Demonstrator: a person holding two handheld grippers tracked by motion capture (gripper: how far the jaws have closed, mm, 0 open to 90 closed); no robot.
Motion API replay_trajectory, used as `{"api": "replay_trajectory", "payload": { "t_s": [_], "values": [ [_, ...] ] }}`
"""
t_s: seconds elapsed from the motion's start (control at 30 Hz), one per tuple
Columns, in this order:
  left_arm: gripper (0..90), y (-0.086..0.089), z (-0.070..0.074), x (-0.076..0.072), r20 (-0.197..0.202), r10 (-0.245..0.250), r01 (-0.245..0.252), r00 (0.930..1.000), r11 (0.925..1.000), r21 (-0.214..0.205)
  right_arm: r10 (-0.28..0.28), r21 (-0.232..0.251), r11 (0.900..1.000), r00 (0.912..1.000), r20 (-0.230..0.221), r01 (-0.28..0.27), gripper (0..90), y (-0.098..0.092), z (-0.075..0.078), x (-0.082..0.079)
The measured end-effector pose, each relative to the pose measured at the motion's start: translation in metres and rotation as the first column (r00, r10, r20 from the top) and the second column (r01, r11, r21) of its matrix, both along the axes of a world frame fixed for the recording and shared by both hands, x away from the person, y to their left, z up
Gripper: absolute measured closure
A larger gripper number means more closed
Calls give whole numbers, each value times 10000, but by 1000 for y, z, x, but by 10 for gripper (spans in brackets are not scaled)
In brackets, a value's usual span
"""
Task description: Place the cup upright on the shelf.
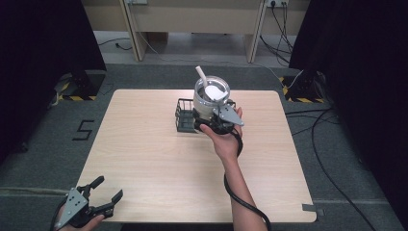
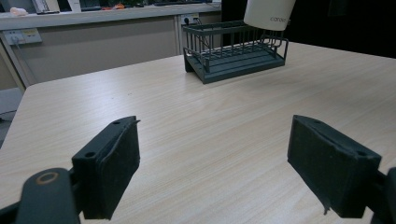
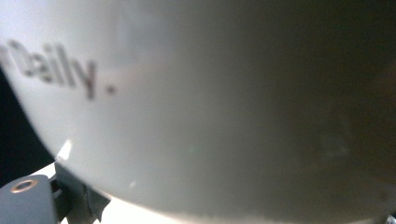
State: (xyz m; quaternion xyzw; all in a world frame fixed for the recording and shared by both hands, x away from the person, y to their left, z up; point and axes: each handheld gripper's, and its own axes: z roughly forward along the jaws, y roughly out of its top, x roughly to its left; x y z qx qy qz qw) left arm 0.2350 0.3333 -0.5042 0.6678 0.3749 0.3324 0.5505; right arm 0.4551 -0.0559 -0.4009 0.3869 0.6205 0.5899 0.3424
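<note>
The right gripper (image 1: 217,117) clamps the side of a white cup (image 1: 210,98) and holds it upright above the right end of the dark wire rack (image 1: 185,115), at the far middle of the table (image 1: 144,159). A white spoon (image 1: 202,76) leans out of the cup. The left gripper (image 1: 98,195) sits at the table's near left corner, jaws wide apart and empty.

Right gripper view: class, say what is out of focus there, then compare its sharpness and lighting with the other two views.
Right gripper view: the white cup is so close that its printed lettering blurs, and its right side falls into shadow. Left gripper view: the dark rack and table grain are sharp and evenly lit. High view: even light, soft shadows, dark curtains at the sides.
</note>
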Motion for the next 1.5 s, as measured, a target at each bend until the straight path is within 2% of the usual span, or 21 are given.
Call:
{"api": "replay_trajectory", "payload": {
  "t_s": [1.17, 1.5],
  "values": [
    [163, 0, -1, 1, -36, 22, -22, 10000, 10000, -15, -644, 45, 9979, 9979, -51, 644, 98, -10, 17, 25],
    [163, 1, -1, 1, -38, 42, -42, 10000, 10000, -33, -849, -68, 9964, 9964, -80, 848, 98, -13, 20, 34]
  ]
}}
